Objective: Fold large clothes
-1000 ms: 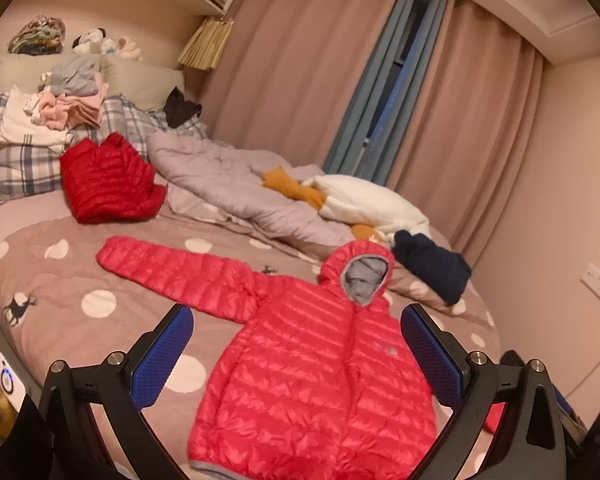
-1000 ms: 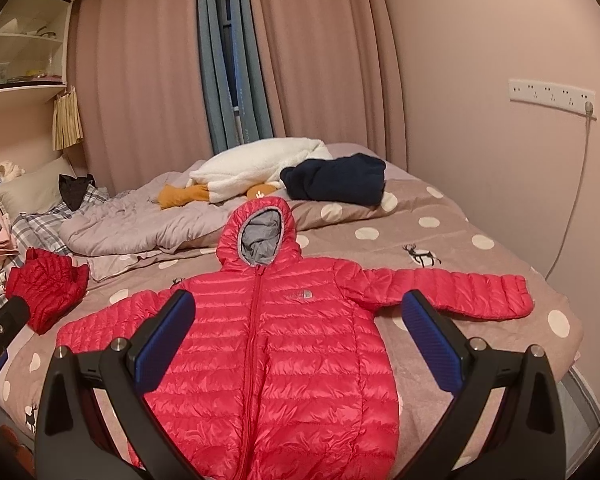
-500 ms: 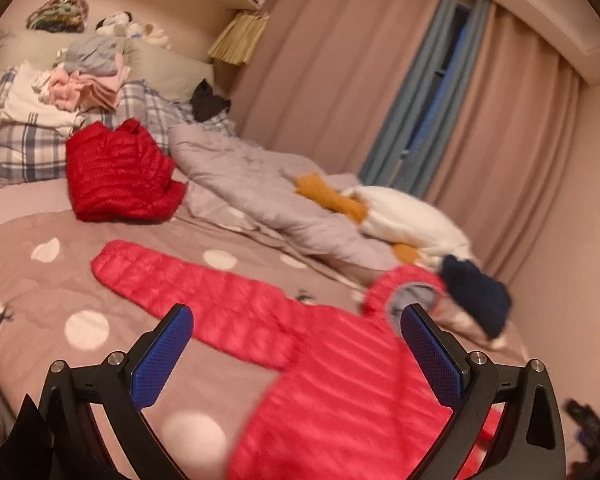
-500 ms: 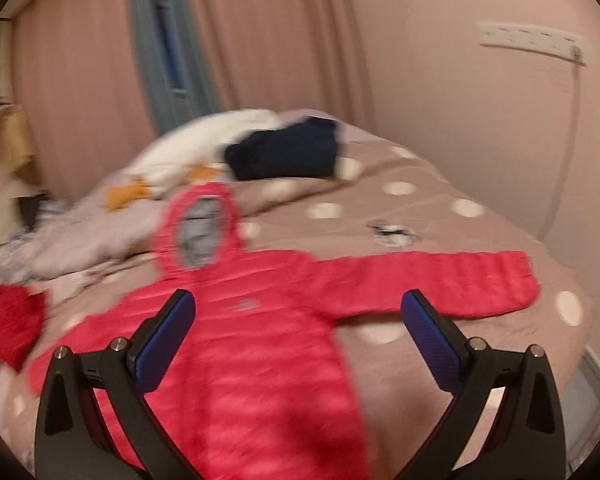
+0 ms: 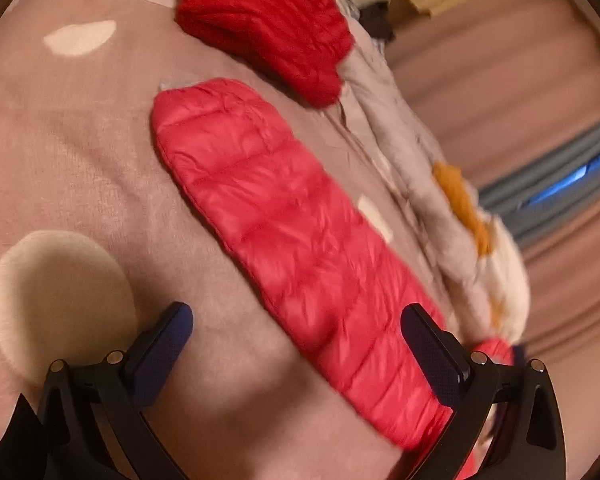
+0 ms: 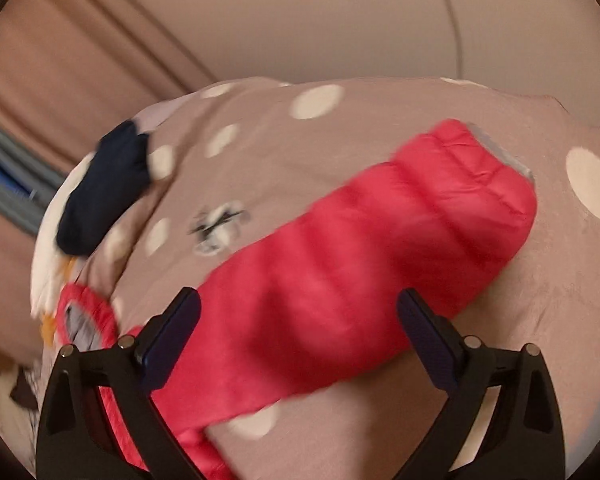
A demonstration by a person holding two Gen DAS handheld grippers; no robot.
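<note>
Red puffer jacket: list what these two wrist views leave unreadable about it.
- Torso and hem: left wrist view shows only one sleeve; the left gripper and frame edge hide the rest.
- Hood: right wrist view, motion-blurred, partly behind the right gripper.
- Right sleeve: quilting smeared by blur.

A red quilted puffer jacket (image 5: 300,240) lies spread flat on the bed (image 5: 80,140). In the left wrist view one sleeve stretches out straight, its rounded cuff (image 5: 180,100) with a pale trim pointing away. In the right wrist view the other sleeve (image 6: 380,240) lies straight too, ending in a grey-edged cuff (image 6: 500,156). The grey-lined hood (image 6: 80,316) rests flat, blurred.
</note>
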